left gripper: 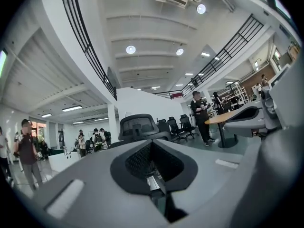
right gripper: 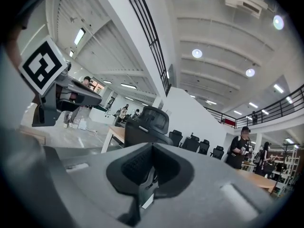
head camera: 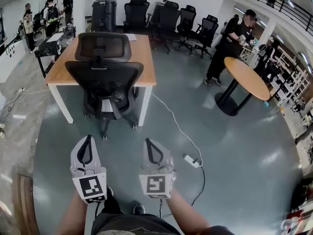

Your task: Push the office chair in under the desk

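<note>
Grey polished floor spreads across an open office hall, and you are standing on it facing a rectangular wooden-topped desk with white legs. At the desk's near edge, between its two near legs, stands the black mesh-backed office chair with a headrest, its back turned toward you. Its backrest and headrest rise in front of the desk top, and its castors rest on the floor on your side of that edge. How far the seat reaches under the top cannot be told.

Your left gripper and right gripper are held side by side low in the head view, both pointing at the chair and well apart from it. Each has its jaws closed together with nothing between them.

From the desk's near right corner a thin white cable trails over the floor to a white power strip just right of your right gripper. Off to the right stands a round wooden table on a black pedestal, with a person in black clothes at its far side. A row of black office chairs lines the back wall, and several people stand at the far left.
</note>
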`<state>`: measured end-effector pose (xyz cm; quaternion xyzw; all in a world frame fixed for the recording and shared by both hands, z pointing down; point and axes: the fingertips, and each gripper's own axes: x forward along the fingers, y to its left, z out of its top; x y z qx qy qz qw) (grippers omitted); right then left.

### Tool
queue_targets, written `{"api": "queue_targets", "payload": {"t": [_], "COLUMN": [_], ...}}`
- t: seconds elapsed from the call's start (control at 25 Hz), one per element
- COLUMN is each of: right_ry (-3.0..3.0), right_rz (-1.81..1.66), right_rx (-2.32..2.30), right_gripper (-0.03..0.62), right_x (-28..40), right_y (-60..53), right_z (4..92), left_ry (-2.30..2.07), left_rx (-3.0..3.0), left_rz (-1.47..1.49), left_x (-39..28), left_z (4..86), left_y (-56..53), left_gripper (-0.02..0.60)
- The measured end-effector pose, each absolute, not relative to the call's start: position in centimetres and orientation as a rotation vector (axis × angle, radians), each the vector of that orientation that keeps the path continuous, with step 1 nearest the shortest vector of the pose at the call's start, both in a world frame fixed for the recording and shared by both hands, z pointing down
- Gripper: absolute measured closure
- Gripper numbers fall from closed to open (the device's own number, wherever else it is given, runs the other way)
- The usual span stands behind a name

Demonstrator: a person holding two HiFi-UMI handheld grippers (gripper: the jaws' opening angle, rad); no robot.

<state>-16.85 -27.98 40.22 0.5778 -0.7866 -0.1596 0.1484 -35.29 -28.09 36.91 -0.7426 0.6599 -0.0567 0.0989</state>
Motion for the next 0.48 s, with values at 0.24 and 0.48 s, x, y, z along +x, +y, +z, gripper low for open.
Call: {"api": "queue_targets", "payload": {"t": [0.24,0.48], "right_ry": [-2.284,-2.327], "right_rz": [-0.499,-0.488], "right_rx": [1.571,1.542], "right_gripper": [0.603,0.603], "right_x": [-16.2,-16.0], "right_y": [-25.0,-23.4], "right_z": [41.2,41.5], "left_ry": [1.983,2.027], "left_rx": [-2.186,-2.172], "left_rz": [-0.178,-0.162], "left_x": [-34.0,-34.0], "left_z": [38.1,38.4], "left_y": [-24.1,-22.0], "left_gripper": [0.563,0.565]}}
